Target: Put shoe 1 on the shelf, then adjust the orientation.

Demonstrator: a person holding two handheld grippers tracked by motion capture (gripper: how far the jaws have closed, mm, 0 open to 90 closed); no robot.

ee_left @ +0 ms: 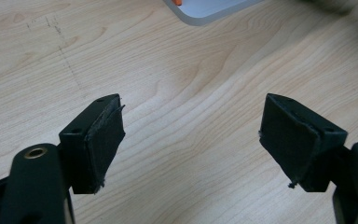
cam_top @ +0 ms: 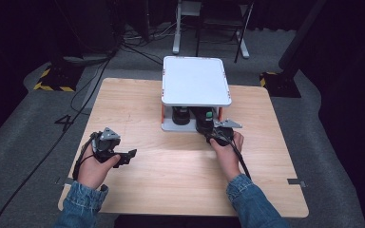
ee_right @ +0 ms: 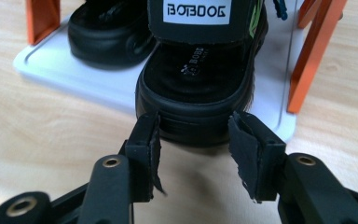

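Observation:
A black sandal (ee_right: pixel 200 88) with a "BOBDOG" strap stands on the lower white shelf (ee_right: pixel 65 70) of a small rack, its heel hanging over the front edge towards me. My right gripper (ee_right: pixel 193 140) is right at that heel. Its jaws stand partly apart, narrower than the heel, with the tips in front of the sole rim and nothing clamped between the pads. From above, the right gripper (cam_top: pixel 208 132) sits at the rack's front by this sandal (cam_top: pixel 204 122). My left gripper (ee_left: pixel 191 135) is open over bare wood; it (cam_top: pixel 126 156) rests at the table's left.
A second black sandal (ee_right: pixel 107 32) stands beside the first, to its left on the shelf. Orange posts (ee_right: pixel 307 60) carry the rack's white top shelf (cam_top: pixel 196 80), which roofs over the shoes. A corner of the rack (ee_left: pixel 205 11) appears in the left gripper view.

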